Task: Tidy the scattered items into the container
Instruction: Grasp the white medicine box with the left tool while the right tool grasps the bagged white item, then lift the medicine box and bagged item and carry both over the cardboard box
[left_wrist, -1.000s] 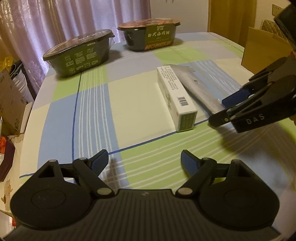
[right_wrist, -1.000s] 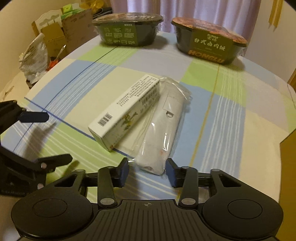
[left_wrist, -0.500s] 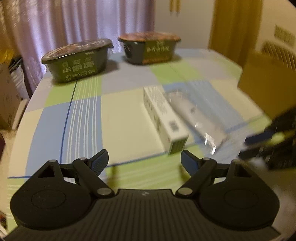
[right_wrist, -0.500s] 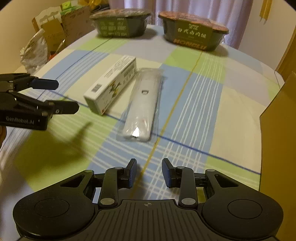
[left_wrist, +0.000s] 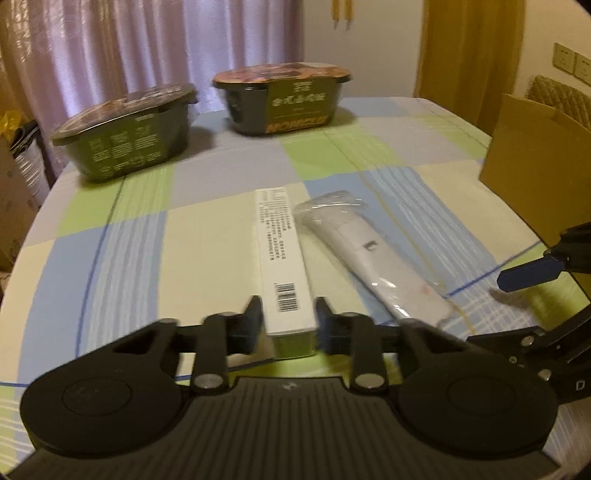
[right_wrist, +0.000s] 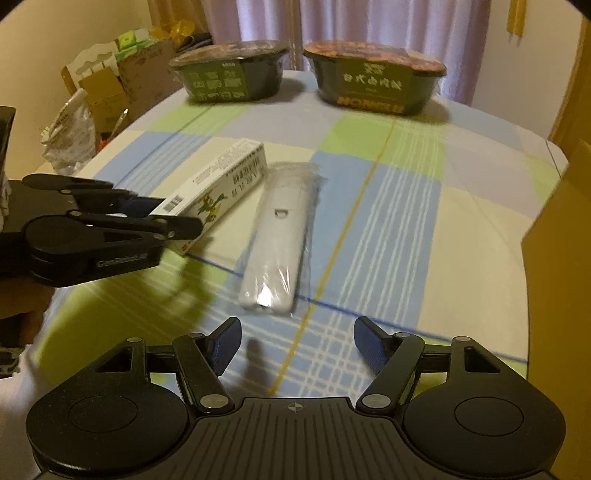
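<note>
Checked tablecloth (left_wrist: 229, 206) in pale blue, green and cream, pink curtains behind, cardboard clutter off to one side in the right wrist view. Near the far edge, two dark instant-meal tubs: left tub (left_wrist: 125, 142) and right tub (left_wrist: 282, 98), lids sealed. Mid-table, a long white carton (left_wrist: 282, 266) lying flat, and just beside it a white remote sealed in clear plastic (left_wrist: 369, 254), touching or nearly so at the far ends (hard to call).

Progress-wise: barely started, by the look of it. Nothing visibly inside the brown cardboard box (left_wrist: 532, 177) at the table's right edge, presumably the container, though its inside never shows. All four items out on the cloth.

Left gripper (left_wrist: 288, 321) closed in around the carton's near end, fingers pressed against both long sides, carton apparently not lifted yet. Right gripper (right_wrist: 295, 345) spread wide, nothing between the pads, hovering just short of the wrapped remote's near end.

View differences: left wrist camera shows the pinch head-on plus the box front; right wrist camera shows the same pinch from the side (right_wrist: 177, 218), and only a sliver of box.
</note>
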